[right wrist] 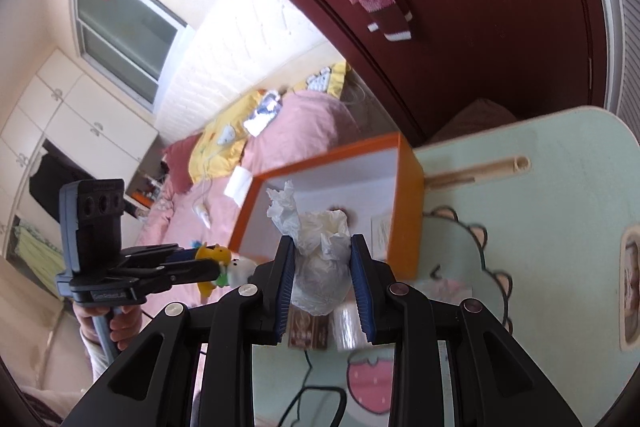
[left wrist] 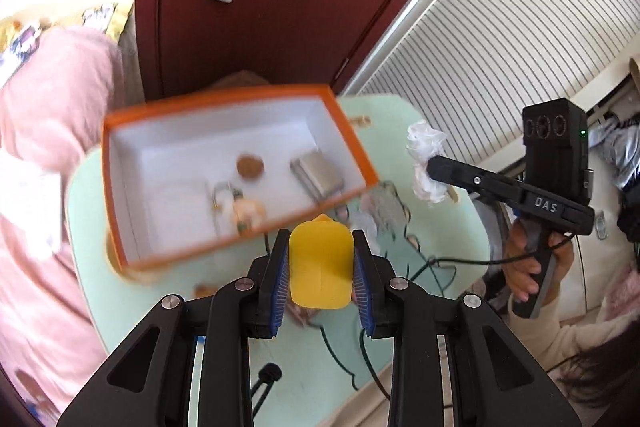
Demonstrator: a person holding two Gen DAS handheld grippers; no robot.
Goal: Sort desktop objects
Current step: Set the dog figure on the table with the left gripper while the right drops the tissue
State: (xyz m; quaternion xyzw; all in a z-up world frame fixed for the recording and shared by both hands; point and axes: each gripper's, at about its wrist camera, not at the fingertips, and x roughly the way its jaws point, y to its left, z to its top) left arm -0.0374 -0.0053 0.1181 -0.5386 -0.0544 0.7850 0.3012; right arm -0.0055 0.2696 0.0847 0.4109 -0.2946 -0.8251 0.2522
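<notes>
A small yellow plastic duck-like toy (left wrist: pixel 321 263) sits clamped between the blue pads of the left gripper (left wrist: pixel 321 269), held above the pale green table (left wrist: pixel 448 227), with the orange-rimmed white cardboard box (left wrist: pixel 352 137) at its eleven o'clock. The right gripper (right wrist: pixel 323 275) is clamped on a crumpled white tissue wad (right wrist: pixel 322 255), the box at its twelve o'clock. Judging by this, both items are mid-carry; next, each needs moving over the box opening and releasing. Inside the box lie a brown round disc (left wrist: pixel 250 167), a grey flat case (left wrist: pixel 318 175) and a blurred keychain figure (left wrist: pixel 244 211).
</notes>
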